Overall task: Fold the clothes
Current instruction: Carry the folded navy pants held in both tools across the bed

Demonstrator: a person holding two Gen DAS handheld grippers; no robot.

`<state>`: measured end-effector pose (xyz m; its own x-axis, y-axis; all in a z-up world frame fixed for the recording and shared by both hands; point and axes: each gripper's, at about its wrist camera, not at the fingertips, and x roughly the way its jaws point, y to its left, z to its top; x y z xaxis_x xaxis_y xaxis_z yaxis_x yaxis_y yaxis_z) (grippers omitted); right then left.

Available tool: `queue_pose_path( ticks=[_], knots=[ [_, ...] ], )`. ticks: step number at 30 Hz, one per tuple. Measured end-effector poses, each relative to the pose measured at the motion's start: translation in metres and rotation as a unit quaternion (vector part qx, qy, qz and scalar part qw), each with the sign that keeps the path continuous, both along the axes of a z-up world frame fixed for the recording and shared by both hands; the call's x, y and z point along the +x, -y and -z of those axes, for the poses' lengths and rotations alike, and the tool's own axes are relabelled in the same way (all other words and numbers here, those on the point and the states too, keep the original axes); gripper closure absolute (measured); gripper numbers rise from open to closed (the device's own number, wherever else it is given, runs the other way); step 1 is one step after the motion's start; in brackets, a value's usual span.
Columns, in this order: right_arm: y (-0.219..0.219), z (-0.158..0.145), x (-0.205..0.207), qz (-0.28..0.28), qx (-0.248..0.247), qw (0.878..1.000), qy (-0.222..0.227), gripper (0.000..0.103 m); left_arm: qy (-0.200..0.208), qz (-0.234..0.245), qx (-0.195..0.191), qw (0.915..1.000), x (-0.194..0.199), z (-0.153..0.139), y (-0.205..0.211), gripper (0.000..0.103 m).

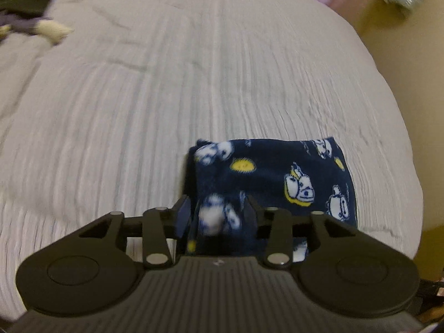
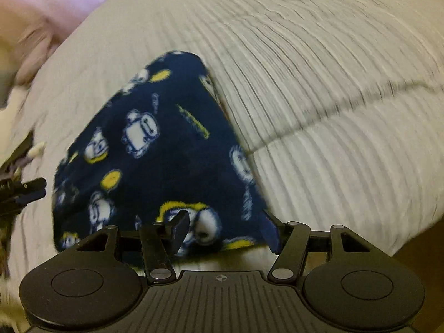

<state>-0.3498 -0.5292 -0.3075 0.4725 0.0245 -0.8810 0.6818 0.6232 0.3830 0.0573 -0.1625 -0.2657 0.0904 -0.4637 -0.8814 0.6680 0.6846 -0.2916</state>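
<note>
— White ribbed bedspread fills both views, creased in long furrows, with a pale yellow wall past its edge. Where is the garment?

— Lying on the bedspread close to that edge: a navy fleece garment with white cartoon figures and yellow blobs, folded into a compact bundle. Both claws sit right over its near edge.

— How does the left gripper stand?

— Jaws partly apart, with a fold of the fleece rising between them. The fabric looks loose in the gap, but blur keeps me from telling whether either pad touches it.

— And the right gripper?

— Wider apart, pointing steeply down at the bundle's near corner. Fleece lies between the fingers and under them; the pads are not pinching it.

— Anything else on the bed?

— A dark and cream item lies well apart, at the far left of the left wrist view. Too blurred to name.

— And at the left margin of the right wrist view?

— Black fingertips poke in beside the fleece.
</note>
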Motion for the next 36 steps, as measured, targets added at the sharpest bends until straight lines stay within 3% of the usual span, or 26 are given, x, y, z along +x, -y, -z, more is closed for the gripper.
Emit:
queue_pose_path(
  ticks=[1,2,8,10,12,17,25,31,36],
  knots=[
    [0.007,-0.004,-0.003,-0.011,-0.003,1.0,0.008,0.042,0.001,-0.016,0.0,0.9999,-0.003,-0.004,-0.007,0.049],
    [0.015,-0.007,-0.006,-0.021,-0.007,1.0,0.017,0.042,-0.001,-0.027,-0.003,0.9996,-0.004,-0.006,-0.017,0.046],
    [0.045,-0.01,-0.004,-0.036,0.02,0.998,0.046,0.041,-0.034,-0.085,-0.032,0.9953,0.002,0.004,-0.051,0.041],
    [0.05,-0.007,0.001,-0.045,0.034,0.997,0.052,0.025,-0.043,-0.087,-0.034,0.9947,0.008,0.01,-0.055,0.041],
    [0.052,-0.001,0.006,-0.045,0.046,0.997,0.051,0.021,-0.056,-0.086,-0.039,0.994,0.016,0.017,-0.057,0.041],
    [0.057,0.014,0.018,-0.038,0.071,0.995,0.051,0.021,-0.104,-0.07,-0.05,0.9909,0.034,0.047,-0.05,0.037],
    [0.064,0.032,0.039,-0.036,0.047,0.996,0.072,0.02,-0.167,0.008,-0.064,0.9838,0.056,0.102,-0.039,0.032],
    [0.075,0.053,0.053,-0.029,0.059,0.993,0.096,0.02,-0.242,0.019,-0.096,0.9654,0.069,0.137,-0.048,0.022],
    [0.087,0.071,0.063,-0.026,0.097,0.989,0.112,0.02,-0.276,0.038,-0.123,0.9526,0.074,0.145,-0.052,0.022]
  ],
)
